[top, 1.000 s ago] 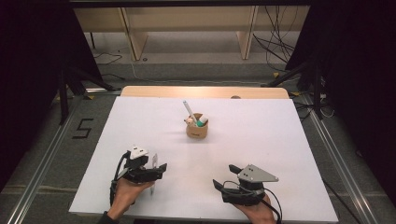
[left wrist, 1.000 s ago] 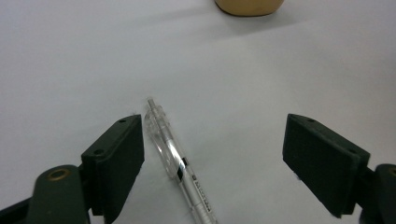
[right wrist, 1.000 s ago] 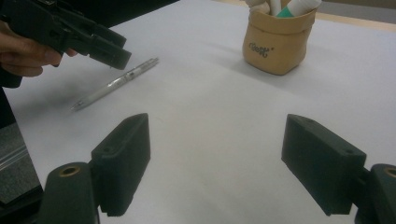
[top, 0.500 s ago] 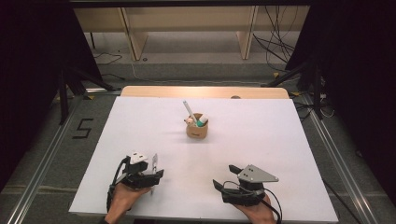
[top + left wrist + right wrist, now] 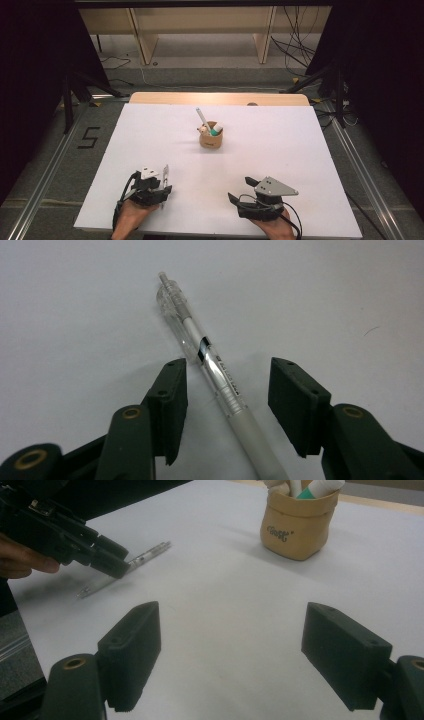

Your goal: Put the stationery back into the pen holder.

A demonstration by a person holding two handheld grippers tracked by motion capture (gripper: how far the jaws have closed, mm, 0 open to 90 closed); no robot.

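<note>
From the high view we see the white counter (image 5: 300, 150) with a tan pouch (image 5: 210, 138) standing near its middle, toward the far edge, holding a white pen and a green-tipped marker. Our left tool (image 5: 161, 186) sits near the counter's near-left corner, over a clear pen (image 5: 165, 173) that lies on the surface with one end pointing toward the far edge. Our right tool (image 5: 239, 191) rests by the near edge, right of centre, well apart from the pen and the pouch.

In the left gripper view the pen (image 5: 210, 367) lies slantwise on the counter between the two black jaws of the left tool (image 5: 227, 390). The jaws have just been closing around it, yet a gap shows on the right side, and the left jaw stands just beside the barrel; we cannot tell whether it touches.

In the right gripper view our right tool (image 5: 235, 655) has its jaws spread wide over bare counter, with nothing between them. Farther off we see the left tool (image 5: 107, 560) over the pen (image 5: 125, 567) toward the left, and the pouch (image 5: 295, 527) stands at the top right.
</note>
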